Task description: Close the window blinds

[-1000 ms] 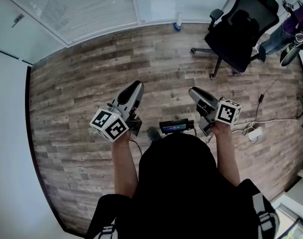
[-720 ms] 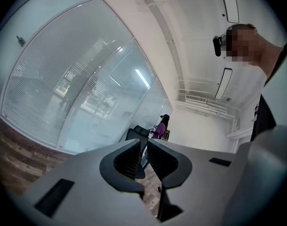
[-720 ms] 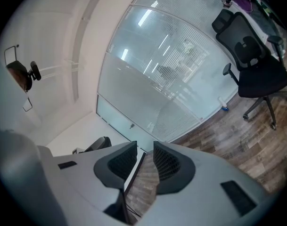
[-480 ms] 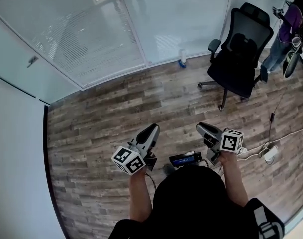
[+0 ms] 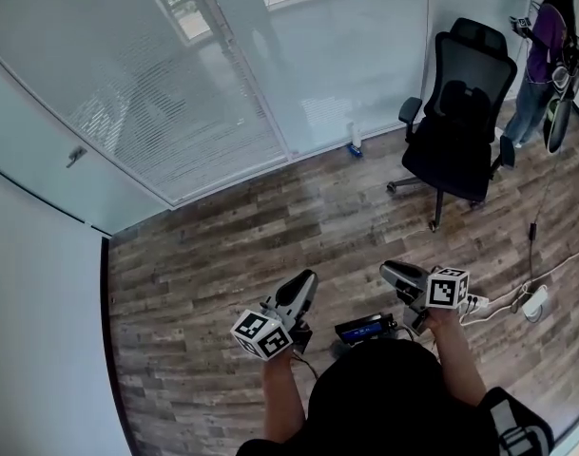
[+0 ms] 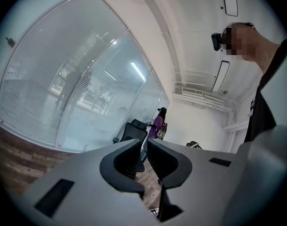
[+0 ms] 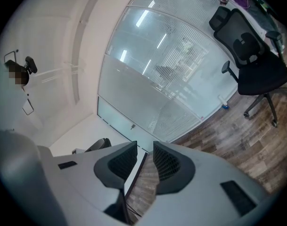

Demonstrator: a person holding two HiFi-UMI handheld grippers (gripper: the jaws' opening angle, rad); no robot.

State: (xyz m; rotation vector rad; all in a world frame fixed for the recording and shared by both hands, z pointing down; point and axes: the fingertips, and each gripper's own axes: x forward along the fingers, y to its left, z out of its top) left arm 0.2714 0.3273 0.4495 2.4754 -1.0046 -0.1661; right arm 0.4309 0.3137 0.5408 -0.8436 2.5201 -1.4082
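Blinds (image 5: 175,112): thin white slats behind the big glass wall, up at the top left of the head view. They are across the wood floor (image 5: 222,255), well apart from both tools.
Glass wall (image 5: 365,55): tall panes side by side. The slats show most on the left pane.
Handle (image 5: 77,156): one small handle on the pale panel left of the blinds.
Bottle (image 5: 355,141): one small bottle with a blue bottom, standing on the floor right by the foot of the glass.
Chair (image 5: 460,112): one black office chair on wheels, near the glass on the right side.
Other person (image 5: 546,55): one person in a purple top, standing behind the chair at the far right.
Power strip (image 5: 534,302): one white strip on the floor at the right, with a thin cable running to it.
Left tool (image 5: 306,283): held low and pointing toward the glass. Its jaws are only a thin gap apart, with nothing between them.
Right tool (image 5: 389,272): held beside the left one. Its jaws also leave a thin gap and hold nothing.
Cubes: two, one on each tool, with black and white squares.
Small screen (image 5: 365,329): one dark box with a blue screen between the two arms.
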